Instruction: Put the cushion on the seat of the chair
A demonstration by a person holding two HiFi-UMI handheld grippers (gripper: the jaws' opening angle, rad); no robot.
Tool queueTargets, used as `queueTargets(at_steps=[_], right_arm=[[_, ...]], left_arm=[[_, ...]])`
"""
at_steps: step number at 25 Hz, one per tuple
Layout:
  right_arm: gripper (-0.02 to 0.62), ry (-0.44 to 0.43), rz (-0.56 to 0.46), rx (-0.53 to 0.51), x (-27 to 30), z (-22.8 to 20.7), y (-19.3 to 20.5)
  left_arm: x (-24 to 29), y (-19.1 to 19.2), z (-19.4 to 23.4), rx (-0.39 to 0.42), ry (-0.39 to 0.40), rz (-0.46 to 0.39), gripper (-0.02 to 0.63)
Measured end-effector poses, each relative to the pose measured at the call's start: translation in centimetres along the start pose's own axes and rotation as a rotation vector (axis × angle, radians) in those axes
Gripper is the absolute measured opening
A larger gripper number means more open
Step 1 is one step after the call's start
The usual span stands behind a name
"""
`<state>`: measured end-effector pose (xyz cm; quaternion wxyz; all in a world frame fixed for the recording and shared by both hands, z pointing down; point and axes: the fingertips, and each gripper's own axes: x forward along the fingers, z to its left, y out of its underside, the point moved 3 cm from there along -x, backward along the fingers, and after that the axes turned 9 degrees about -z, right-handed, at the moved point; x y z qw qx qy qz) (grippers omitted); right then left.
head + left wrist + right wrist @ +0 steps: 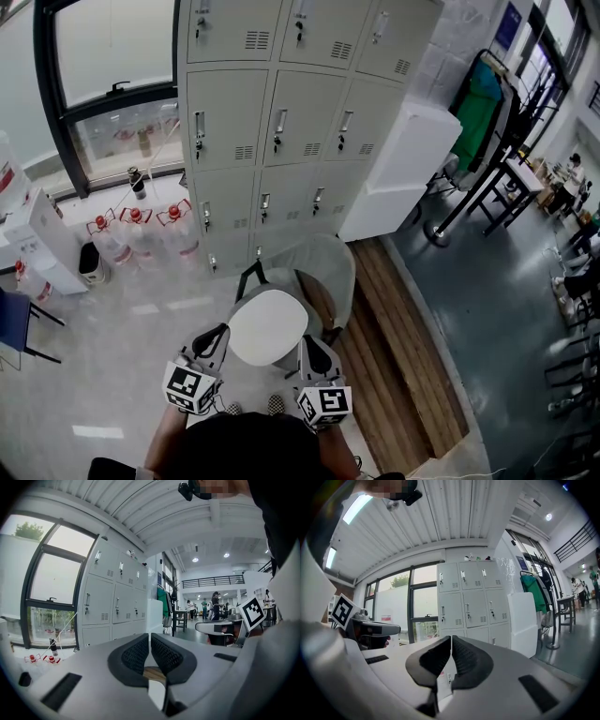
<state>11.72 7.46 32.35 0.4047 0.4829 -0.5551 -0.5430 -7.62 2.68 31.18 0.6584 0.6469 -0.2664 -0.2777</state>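
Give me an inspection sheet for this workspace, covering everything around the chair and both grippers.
Surface: pale floor, with a wooden strip right of the chair.
Job's things: white round cushion over the grey chair's seat.
Clutter: red-capped water bottles by the lockers; black bin left of them.
Grippers: left gripper and right gripper flank the cushion, fingers together, empty.
Cables: thin cord by the window.
Surroundings: people at far tables.

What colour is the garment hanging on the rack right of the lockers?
Green. The garment shows best in the head view.
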Motion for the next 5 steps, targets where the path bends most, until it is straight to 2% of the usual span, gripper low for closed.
queueTargets(at_steps=[5], right_arm=[[0.035,0.001,-0.001,0.003,0.05,-0.04,0.29]], left_arm=[[0.18,0.12,0.07,0.0,0.003,-0.006,0.028]])
